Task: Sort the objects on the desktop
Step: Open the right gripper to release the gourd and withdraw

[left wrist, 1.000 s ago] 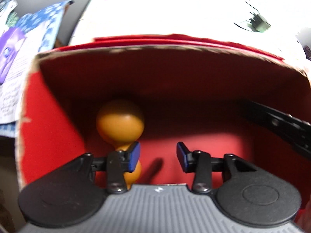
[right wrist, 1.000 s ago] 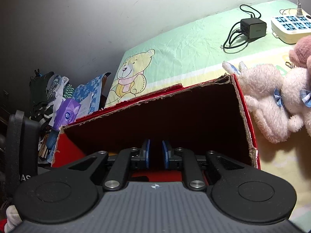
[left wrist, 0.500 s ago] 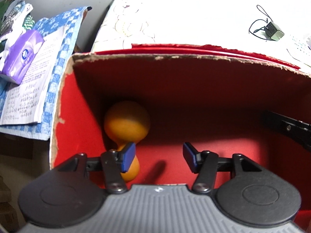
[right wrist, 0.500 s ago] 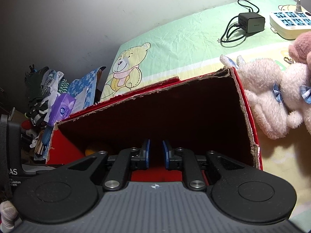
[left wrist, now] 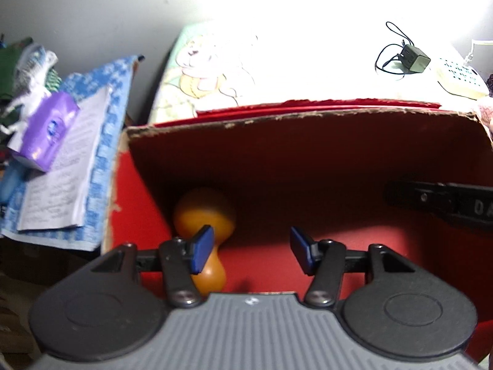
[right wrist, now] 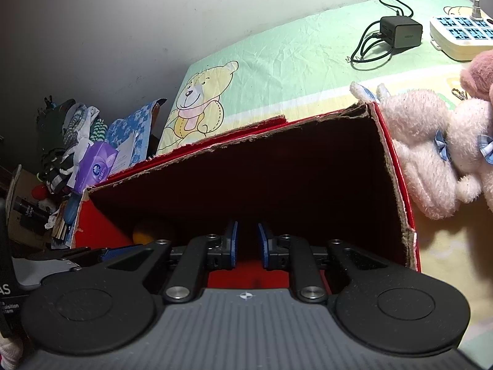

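Observation:
An orange gourd-shaped toy lies on the floor of the red cardboard box, in its left corner. My left gripper hovers inside the box mouth, open, with nothing between its blue pads; the toy sits beyond and under the left finger. In the right wrist view the box fills the middle and a bit of the toy shows at its left. My right gripper hangs over the box's near edge, pads a narrow gap apart and empty. Its black arm pokes in from the right.
Pale pink plush toys lie against the box's right side. A black charger and a power strip rest further back on the bear-print sheet. A purple tissue pack and a blue checked cloth lie left of the box.
The left gripper's jaws have spread wider and the gripper has lifted and tipped back, so more of the box rim and sheet shows. The orange toy stays put. The right gripper has not moved.

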{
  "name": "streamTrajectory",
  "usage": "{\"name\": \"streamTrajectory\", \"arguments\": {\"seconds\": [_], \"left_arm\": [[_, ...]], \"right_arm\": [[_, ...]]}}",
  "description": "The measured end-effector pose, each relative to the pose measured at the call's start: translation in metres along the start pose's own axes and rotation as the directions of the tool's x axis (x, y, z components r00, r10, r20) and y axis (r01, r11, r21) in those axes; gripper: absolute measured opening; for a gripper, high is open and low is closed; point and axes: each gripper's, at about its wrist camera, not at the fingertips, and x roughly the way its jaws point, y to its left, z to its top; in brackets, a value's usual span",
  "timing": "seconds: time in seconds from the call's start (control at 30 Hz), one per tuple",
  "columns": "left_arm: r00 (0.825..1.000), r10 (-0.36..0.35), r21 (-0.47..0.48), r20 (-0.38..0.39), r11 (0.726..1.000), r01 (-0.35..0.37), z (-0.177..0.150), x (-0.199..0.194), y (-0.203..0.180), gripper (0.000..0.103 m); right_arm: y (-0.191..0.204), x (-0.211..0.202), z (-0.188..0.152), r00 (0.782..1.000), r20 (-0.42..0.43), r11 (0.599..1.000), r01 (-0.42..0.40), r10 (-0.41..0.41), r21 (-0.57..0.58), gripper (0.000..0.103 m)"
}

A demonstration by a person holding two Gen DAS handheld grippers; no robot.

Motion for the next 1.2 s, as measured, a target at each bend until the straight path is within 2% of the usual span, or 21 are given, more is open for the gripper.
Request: {"name": "streamTrajectory", "arguments": {"seconds": [0.17, 0.37, 0.53, 0.6, 0.77, 0.9, 1.2], "left_arm": [[0.999, 0.05, -0.04, 0.021, 0.998, -0.049, -0.01, -0.021, -0.001, 0.059], [0.995, 0.093, -0.095, 0.045, 0.992, -0.088, -0.031, -0.051, 0.0, 0.059], [0.981, 0.171, -0.117, 0.093, 0.98, -0.16, -0.047, -0.077, -0.011, 0.059], [0.979, 0.174, -0.132, 0.104, 0.978, -0.159, -0.053, -0.087, -0.015, 0.059], [0.971, 0.201, -0.158, 0.13, 0.971, -0.18, -0.07, -0.111, -0.024, 0.059], [0.959, 0.243, -0.159, 0.145, 0.962, -0.22, -0.082, -0.124, -0.037, 0.059], [0.954, 0.268, -0.184, 0.134, 0.953, -0.241, -0.11, -0.138, -0.06, 0.061]], "right_arm": [[0.003, -0.005, -0.001, 1.0, 0.023, 1.0, 0.007, -0.007, -0.016, 0.02], [0.019, -0.02, -0.016, 0.996, 0.076, 0.987, 0.053, -0.042, -0.153, 0.024], [0.027, -0.043, -0.034, 0.991, 0.134, 0.967, 0.052, -0.019, -0.251, 0.026], [0.028, -0.055, -0.04, 0.986, 0.165, 0.959, 0.052, -0.005, -0.28, 0.029], [0.022, -0.087, -0.052, 0.971, 0.236, 0.951, 0.031, 0.045, -0.307, 0.03], [0.013, -0.106, -0.062, 0.967, 0.242, 0.949, 0.007, 0.073, -0.316, 0.03], [-0.002, -0.138, -0.092, 0.965, 0.228, 0.934, -0.043, 0.131, -0.354, 0.03]]}}
